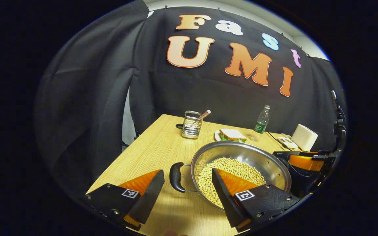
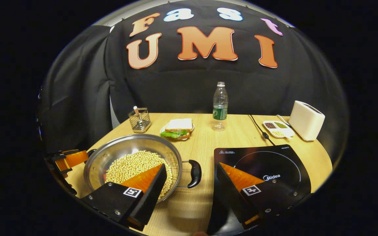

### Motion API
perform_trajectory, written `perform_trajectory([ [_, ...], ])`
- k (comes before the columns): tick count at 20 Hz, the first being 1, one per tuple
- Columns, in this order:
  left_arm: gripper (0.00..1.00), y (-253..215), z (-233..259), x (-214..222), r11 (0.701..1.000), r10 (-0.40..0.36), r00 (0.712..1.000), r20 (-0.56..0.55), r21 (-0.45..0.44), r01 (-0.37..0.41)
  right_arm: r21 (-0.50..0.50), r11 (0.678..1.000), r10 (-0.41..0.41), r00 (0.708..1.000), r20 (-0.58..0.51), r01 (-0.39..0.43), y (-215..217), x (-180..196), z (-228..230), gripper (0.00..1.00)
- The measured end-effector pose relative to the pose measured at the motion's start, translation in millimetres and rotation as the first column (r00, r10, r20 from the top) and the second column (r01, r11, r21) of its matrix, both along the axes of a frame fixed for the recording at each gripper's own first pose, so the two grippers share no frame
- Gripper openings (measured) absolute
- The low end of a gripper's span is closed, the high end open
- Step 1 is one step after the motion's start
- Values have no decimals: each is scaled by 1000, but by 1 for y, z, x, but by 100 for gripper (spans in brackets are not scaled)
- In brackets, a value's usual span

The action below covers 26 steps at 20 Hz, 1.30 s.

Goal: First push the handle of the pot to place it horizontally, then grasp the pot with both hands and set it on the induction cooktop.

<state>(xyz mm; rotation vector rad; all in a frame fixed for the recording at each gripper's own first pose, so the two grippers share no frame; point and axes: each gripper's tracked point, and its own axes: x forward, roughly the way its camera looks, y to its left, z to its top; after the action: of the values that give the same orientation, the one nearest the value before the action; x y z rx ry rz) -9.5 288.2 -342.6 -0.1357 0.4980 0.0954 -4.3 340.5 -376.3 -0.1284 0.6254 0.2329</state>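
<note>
- The pot point(image 2: 133, 160) of beans is sitting near the surface's front edge, beside the cooktop point(image 2: 267, 167).
- Both claws, left claw point(image 1: 189, 186) and right claw point(image 2: 192, 180), are gaping wide, each straddling a handle point(image 2: 194, 173), holding nothing.
- Both should be closing evenly before lifting level.

You've got a shiny round stainless-steel pot point(image 2: 133, 154) with glossy black plastic handles point(image 2: 194, 173) on a matt light wood-grain table point(image 2: 202, 137). At 3 o'clock of it sits a smooth black glass induction cooktop point(image 2: 267, 164). Matt black cloth wall point(image 2: 189, 88) behind.
</note>
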Motion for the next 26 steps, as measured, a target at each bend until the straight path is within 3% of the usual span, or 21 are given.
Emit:
perform_trajectory([
  [3,90,7,-15,7,1000,4,999,-46,15,-3,-19,1000,-4,998,-65,2,5,1,-24,96],
  [4,90,6,-21,8,1000,-2,998,-64,16,3,-37,999,-15,997,-70,13,1,4,-29,90],
  [5,86,4,-26,8,1000,-8,997,-81,11,8,-52,998,-30,997,-77,26,-3,7,-32,96],
  [6,90,4,-28,10,1000,-12,996,-88,2,12,-44,998,-37,994,-107,32,-4,8,-38,96],
  [8,90,2,-35,14,1000,-16,996,-88,-19,14,1,999,-33,984,-173,34,3,7,-49,94],
  [10,82,7,-41,13,1000,1,995,-102,-25,-4,1,999,-39,981,-192,40,2,7,-52,86],
  [11,61,7,-42,16,999,3,995,-100,-33,-6,-10,999,-53,980,-192,52,-1,9,-55,80],
  [13,57,5,-44,13,999,15,993,-115,-47,-21,3,998,-61,978,-198,62,-1,10,-53,67],
  [18,48,1,-32,0,997,69,989,-127,-13,-71,21,998,-51,977,-209,57,6,22,-55,48],
  [19,48,-1,-25,0,997,73,991,-117,-7,-74,29,998,-48,977,-207,55,7,25,-54,52],
  [26,48,-25,21,0,997,77,996,-55,19,-76,76,996,-42,991,-130,52,-10,32,-38,51],
])
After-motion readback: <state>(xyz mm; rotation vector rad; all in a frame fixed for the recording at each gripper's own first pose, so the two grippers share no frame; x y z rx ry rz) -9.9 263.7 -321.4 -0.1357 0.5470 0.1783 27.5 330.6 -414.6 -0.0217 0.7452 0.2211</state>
